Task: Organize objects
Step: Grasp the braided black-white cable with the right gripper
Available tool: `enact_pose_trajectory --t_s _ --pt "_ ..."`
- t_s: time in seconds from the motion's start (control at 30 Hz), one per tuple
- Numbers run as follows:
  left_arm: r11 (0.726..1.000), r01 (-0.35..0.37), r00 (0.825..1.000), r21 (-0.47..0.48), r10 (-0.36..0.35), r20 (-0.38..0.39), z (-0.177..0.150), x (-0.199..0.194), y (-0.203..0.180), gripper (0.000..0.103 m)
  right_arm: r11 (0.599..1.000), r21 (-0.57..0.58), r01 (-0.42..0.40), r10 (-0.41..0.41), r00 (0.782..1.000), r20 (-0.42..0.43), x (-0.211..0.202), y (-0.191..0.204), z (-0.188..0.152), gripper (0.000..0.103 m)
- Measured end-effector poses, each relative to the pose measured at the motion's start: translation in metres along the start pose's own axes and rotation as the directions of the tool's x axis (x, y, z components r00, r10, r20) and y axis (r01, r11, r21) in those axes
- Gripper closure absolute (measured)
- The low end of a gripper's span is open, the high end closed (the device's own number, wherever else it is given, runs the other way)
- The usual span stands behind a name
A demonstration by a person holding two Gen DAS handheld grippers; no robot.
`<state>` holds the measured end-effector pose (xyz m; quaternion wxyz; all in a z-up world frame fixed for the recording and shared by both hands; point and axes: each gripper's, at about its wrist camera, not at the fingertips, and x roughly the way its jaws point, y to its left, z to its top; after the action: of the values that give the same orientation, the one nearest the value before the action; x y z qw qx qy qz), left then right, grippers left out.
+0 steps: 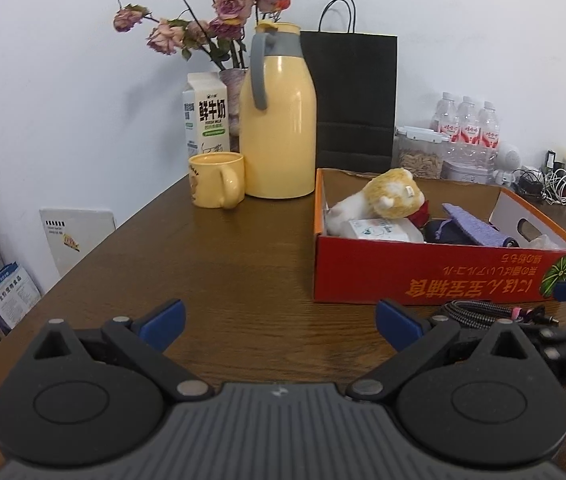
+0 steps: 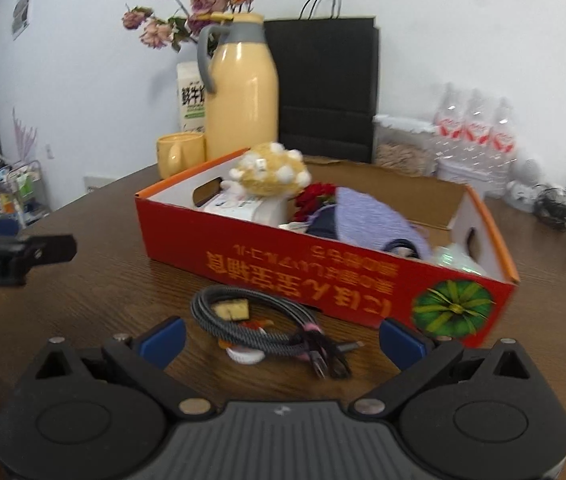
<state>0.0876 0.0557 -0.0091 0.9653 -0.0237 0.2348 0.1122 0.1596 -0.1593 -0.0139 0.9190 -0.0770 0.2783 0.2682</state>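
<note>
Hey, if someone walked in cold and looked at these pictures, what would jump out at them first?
Probably the red cardboard box in the middle of the wooden table, with a yellow plush toy on top. Behind it stands a tall yellow thermos beside a matching mug. A coiled braided cable lies before the open right gripper.

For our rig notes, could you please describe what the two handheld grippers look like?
Both match: the left gripper and right gripper each have blue finger pads on black linkage arms with silver pivot pins, round black discs either side, and a ribbed grey centre body bearing a small white mark.
</note>
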Motion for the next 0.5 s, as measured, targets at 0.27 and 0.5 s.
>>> enact_pose_trajectory --t_s 0.27,0.5 --pt "1.0 0.022 1.0 -0.018 -0.022 -0.015 -0.005 0.002 0.011 0.0 0.986 0.133 -0.099 0.118 0.982 -0.146 0.049 -0.016 0.015 0.0" --pt "0.999 0.023 0.999 -0.025 -0.024 -0.033 -0.009 0.006 0.012 0.0 0.976 0.172 -0.132 0.155 0.979 -0.13 0.052 -0.015 0.009 0.015"
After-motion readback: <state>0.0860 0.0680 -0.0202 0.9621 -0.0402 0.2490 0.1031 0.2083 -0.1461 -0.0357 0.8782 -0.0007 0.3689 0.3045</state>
